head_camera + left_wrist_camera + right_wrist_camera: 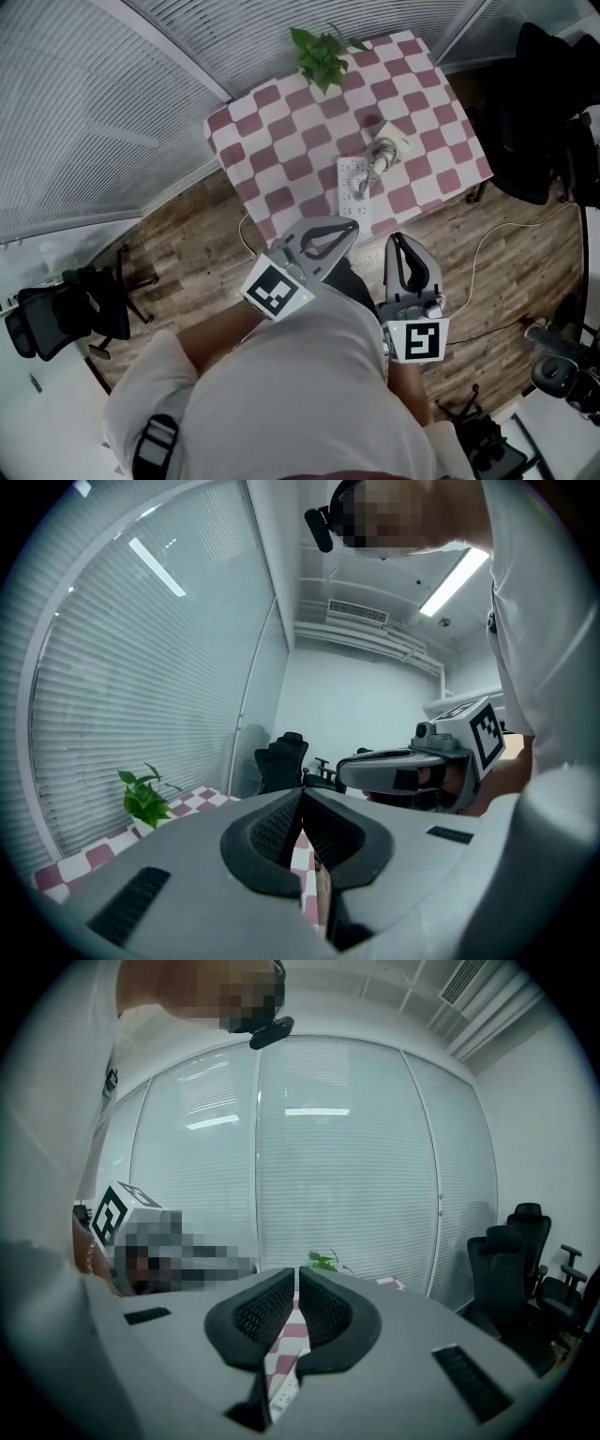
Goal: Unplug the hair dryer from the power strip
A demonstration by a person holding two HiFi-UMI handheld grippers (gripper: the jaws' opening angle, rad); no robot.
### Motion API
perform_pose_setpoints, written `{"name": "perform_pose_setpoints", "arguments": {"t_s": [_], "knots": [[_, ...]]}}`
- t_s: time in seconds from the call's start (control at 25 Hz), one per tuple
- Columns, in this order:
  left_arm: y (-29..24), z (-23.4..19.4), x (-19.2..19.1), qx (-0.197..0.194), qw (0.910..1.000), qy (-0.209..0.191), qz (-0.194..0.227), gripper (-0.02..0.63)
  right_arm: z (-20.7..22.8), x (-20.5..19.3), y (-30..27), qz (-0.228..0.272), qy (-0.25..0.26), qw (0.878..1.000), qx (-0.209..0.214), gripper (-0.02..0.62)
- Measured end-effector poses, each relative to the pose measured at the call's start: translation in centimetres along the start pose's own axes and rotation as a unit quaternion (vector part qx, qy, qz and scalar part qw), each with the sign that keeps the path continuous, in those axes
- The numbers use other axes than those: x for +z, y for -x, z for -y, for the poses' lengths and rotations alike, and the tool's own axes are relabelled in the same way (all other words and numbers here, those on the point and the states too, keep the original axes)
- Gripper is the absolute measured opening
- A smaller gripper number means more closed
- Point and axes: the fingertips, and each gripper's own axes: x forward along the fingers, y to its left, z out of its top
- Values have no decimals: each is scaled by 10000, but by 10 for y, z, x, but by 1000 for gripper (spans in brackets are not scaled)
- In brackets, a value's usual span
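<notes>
Two grey two-jaw tools: left gripper point(349, 231) and right gripper point(397, 242), jaws pressed together, empty, since we judge reach unfinished. Ahead of both, cream hair dryer point(388, 148) lies on white power strip point(352, 192), near close edge of checked table point(281, 131), apparently plugged in.
</notes>
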Motion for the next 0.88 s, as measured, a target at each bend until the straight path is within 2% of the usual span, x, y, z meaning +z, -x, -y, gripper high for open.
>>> {"name": "perform_pose_setpoints", "arguments": {"t_s": [0.32, 0.52, 0.88], "knots": [[-12, -11, -35, 183, 9989, -145, -401, 31, 3, -35, -18, -316, 18, 9990, 330, 35], [-18, -21, -63, 288, 9972, -157, -667, 31, 4, -65, -28, -688, 262, 9959, 524, 35], [-30, -38, -116, 377, 9919, -231, -1189, 31, 4, -119, -55, -1213, 279, 9897, 707, 52]]}}
